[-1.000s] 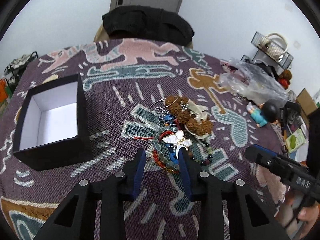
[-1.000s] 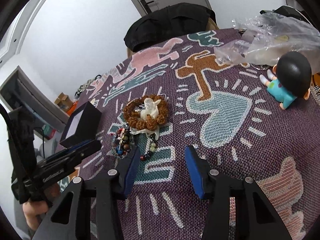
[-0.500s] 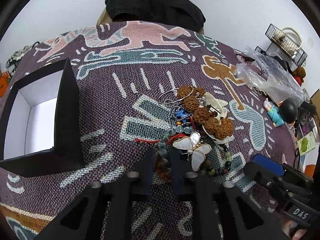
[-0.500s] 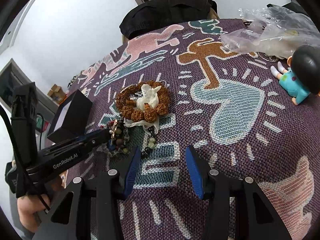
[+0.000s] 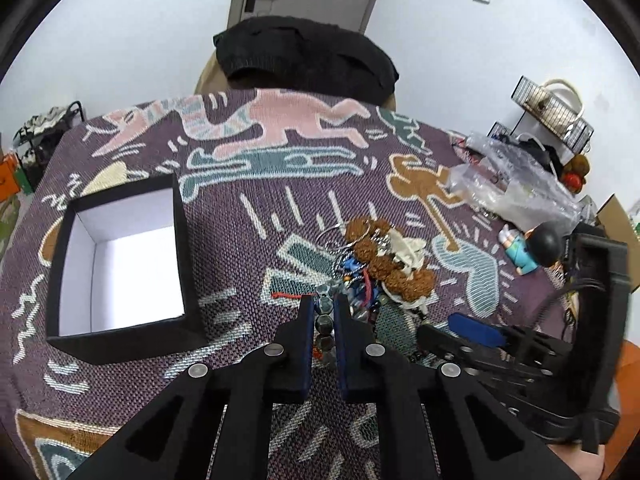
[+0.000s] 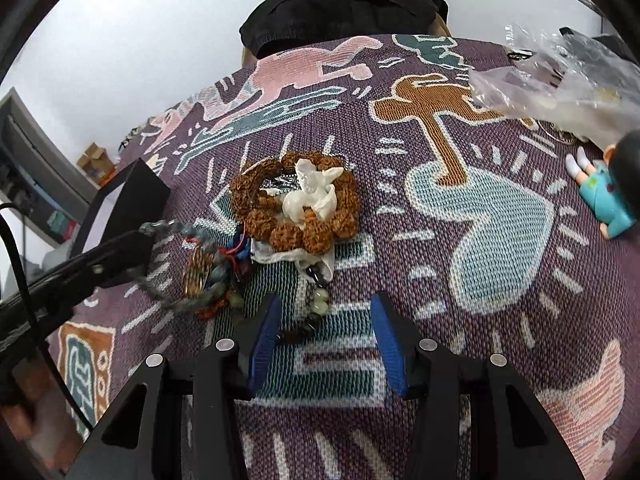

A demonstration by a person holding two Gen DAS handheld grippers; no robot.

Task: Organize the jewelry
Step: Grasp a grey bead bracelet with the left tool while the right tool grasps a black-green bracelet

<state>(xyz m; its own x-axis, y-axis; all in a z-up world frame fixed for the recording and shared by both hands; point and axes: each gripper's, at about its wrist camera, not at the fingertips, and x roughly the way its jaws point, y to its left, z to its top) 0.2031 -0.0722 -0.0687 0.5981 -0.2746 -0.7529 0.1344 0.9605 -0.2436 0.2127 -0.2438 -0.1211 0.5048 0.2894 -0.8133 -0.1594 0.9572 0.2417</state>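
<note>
Jewelry lay in one tangled heap [image 6: 276, 236] near the middle of the purple woven tablecloth with pink, teal and brown figures [image 6: 460, 320]. In it one bracelet of large knobbly brown seeds [image 6: 296, 204] ringed one white carved figurine [image 6: 310, 194], with one thin silver wire bangle [image 5: 336, 236] at the far edge and one strand of dark and pale green beads [image 6: 316, 304] trailing toward the right gripper [image 6: 326, 336]. The rest of the pile was too knotted to count. The left gripper [image 5: 325, 314] had its blue-padded jaws drawn narrow on one bracelet of grey-green stone beads [image 5: 325, 312], and in the right wrist view that strand [image 6: 176, 264] rose from the heap to the fingers as a loop. The right gripper's jaws stood wide, holding nothing, low over the cloth with the dark and green strand between its blue pads [image 6: 266, 340]. One open black square box with a white lining [image 5: 120, 264] sat well apart on the left of the heap. One crumpled clear plastic bag [image 5: 508, 188] and one small doll with a black head and teal clothes [image 5: 528, 248] lay to the right. No writing was legible anywhere.
</note>
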